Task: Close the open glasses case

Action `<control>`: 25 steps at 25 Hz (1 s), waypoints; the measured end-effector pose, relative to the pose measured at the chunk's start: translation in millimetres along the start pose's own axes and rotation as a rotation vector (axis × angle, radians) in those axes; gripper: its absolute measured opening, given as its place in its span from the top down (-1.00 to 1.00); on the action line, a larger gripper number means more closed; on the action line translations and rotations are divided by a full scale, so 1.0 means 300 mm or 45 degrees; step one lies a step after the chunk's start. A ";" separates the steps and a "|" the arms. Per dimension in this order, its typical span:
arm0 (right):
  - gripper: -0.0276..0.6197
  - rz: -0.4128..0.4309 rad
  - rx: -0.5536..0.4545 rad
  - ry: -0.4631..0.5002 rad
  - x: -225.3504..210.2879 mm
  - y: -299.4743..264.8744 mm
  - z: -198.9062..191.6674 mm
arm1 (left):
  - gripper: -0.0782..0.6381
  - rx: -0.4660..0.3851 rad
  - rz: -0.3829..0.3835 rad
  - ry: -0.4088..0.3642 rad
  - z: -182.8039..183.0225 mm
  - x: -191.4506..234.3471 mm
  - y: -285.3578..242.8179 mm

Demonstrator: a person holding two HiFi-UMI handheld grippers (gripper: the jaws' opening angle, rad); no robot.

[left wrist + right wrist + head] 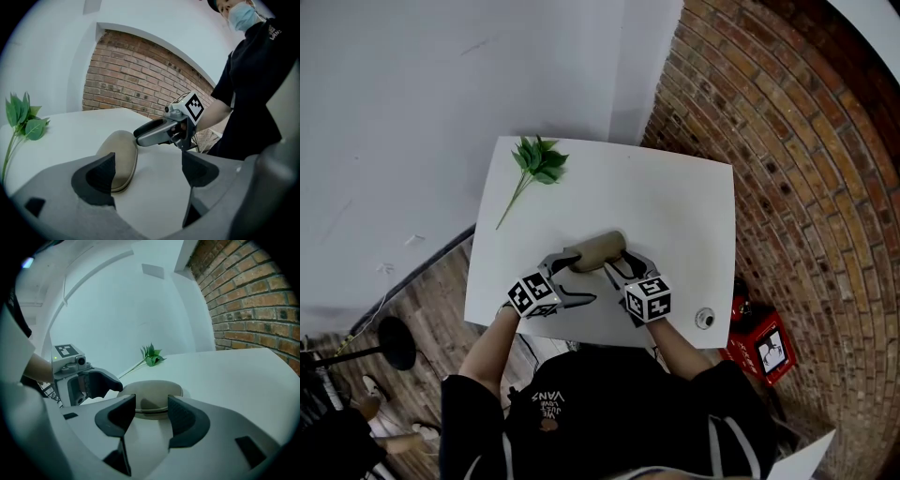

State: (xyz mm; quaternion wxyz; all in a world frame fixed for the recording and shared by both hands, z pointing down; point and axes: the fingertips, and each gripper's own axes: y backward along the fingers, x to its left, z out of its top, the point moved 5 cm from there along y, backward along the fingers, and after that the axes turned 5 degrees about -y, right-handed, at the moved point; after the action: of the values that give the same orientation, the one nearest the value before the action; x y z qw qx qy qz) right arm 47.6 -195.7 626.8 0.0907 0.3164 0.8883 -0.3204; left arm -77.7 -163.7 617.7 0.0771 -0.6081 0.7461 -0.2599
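Right hand-held gripper [151, 408] faces tan glasses case [152, 389]; shirt [609, 403] says VANS.

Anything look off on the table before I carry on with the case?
Nothing spilled or damaged. One oddity: the tan glasses case, lying between the left tool and right tool, already looks shut, lid down on its base. A leafy sprig lies at the far corner.

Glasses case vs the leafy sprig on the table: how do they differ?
The glasses case is a tan, rounded shell; the leafy sprig is green leaves on a thin stem. The case lies toward the person's side of the table, between the left gripper and right gripper; the sprig lies at the far left corner, away from both. Both rest flat on the white table.
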 end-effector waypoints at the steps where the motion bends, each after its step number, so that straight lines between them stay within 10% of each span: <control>1: 0.25 0.002 0.008 0.000 -0.002 -0.001 -0.004 | -0.46 0.005 -0.001 0.001 -0.002 -0.002 -0.003; 25: 0.14 0.026 0.068 0.023 -0.003 -0.020 -0.017 | -0.43 0.051 0.074 0.002 -0.009 -0.001 -0.022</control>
State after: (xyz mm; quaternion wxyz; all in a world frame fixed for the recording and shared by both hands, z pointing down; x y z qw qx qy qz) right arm 44.8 -196.4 634.2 0.0774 0.3304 0.8770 -0.3402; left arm -73.0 -163.4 623.3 0.0961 -0.5843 0.7582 -0.2729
